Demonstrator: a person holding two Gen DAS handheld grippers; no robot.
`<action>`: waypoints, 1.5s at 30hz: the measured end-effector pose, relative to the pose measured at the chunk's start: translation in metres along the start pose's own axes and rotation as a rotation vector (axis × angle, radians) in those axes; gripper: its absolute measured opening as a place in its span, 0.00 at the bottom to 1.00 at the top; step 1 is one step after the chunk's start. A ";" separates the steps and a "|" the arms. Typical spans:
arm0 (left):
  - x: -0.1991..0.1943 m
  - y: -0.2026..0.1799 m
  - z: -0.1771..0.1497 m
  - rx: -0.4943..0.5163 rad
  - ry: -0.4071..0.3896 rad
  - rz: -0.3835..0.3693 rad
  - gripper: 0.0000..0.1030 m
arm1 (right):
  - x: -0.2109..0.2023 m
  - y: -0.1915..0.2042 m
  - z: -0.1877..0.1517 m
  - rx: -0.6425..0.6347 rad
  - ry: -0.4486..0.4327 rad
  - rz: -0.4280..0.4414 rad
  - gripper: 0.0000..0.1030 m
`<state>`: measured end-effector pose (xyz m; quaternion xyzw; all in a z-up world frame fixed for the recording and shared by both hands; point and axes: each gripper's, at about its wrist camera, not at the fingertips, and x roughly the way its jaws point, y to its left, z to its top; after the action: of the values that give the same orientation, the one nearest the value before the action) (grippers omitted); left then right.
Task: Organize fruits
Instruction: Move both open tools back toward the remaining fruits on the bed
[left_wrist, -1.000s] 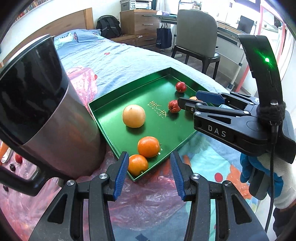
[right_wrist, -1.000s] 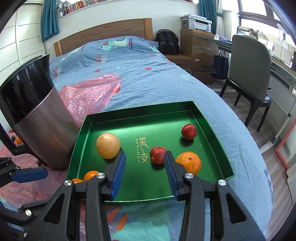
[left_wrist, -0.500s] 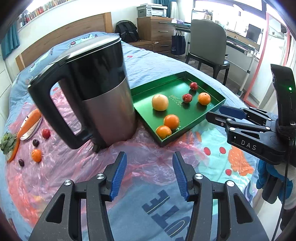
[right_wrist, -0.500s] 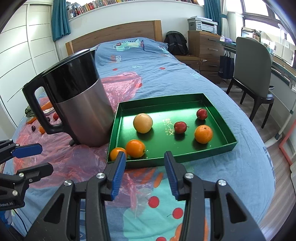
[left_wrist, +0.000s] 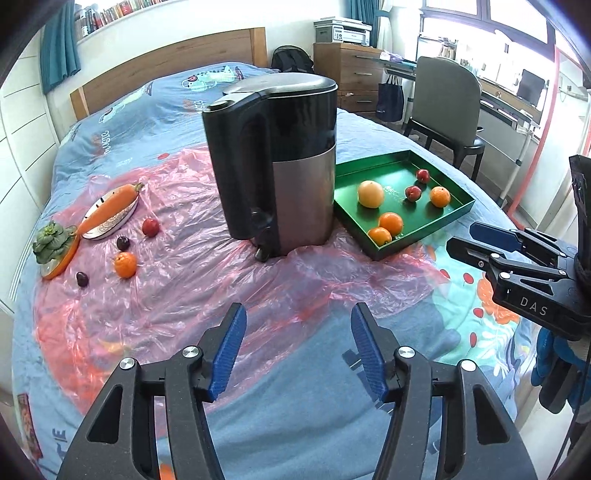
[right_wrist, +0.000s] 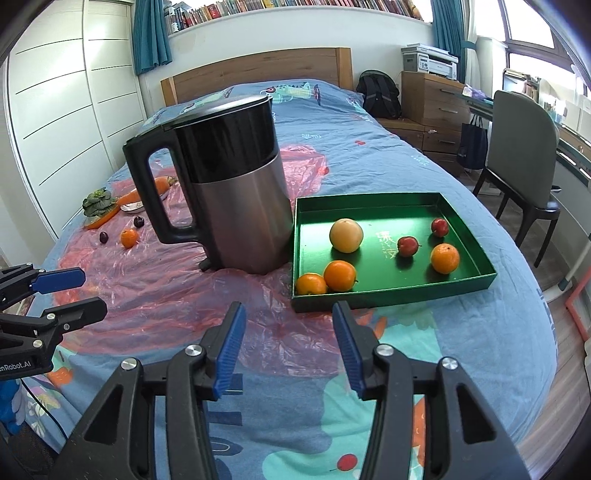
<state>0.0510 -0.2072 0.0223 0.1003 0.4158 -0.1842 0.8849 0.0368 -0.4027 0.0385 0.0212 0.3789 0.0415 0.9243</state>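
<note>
While both grippers hang over the bed with nothing in them, the left gripper has its jaws spread wide, and the right gripper does too. Six fruits sit in the green tray, just beside the big kettle. One orange and a red fruit lie on the pink plastic sheet, well apart from the tray.

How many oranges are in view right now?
4. Three sit in the green tray: two at its near-left corner, one on the right. The fourth lies left of the kettle, which may hide others.
</note>
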 end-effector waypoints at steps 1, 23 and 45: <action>-0.002 0.003 -0.002 -0.004 -0.004 0.004 0.52 | -0.001 0.004 0.000 -0.004 0.000 0.004 0.39; -0.021 0.127 -0.058 -0.206 -0.009 0.148 0.52 | 0.020 0.121 0.004 -0.164 0.041 0.132 0.40; -0.002 0.240 -0.099 -0.405 0.017 0.270 0.52 | 0.096 0.223 0.014 -0.305 0.136 0.263 0.40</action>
<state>0.0787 0.0448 -0.0331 -0.0231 0.4346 0.0236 0.9000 0.1014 -0.1716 -0.0027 -0.0724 0.4239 0.2201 0.8756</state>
